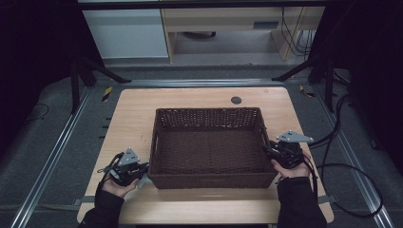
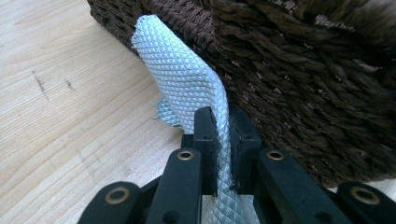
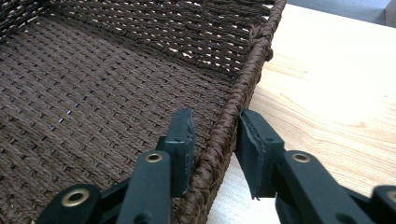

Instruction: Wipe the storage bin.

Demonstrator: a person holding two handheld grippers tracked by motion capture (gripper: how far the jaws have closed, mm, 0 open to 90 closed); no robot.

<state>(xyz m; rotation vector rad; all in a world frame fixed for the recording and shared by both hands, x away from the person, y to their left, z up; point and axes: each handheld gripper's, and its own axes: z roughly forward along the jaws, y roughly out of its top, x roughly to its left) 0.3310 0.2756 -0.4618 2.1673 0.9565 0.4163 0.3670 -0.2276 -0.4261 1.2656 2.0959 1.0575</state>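
Two grippers flank a dark wicker basket [image 1: 209,147] at the middle of the wooden table [image 1: 142,104]. At the basket's near left corner, the left gripper [image 2: 223,140] pinches a pale, diamond-textured cloth [image 2: 182,74] that lies against the basket's outer wall. The right gripper [image 3: 215,140] straddles the basket's right rim, jaws spread either side; whether they touch it is hard to tell.
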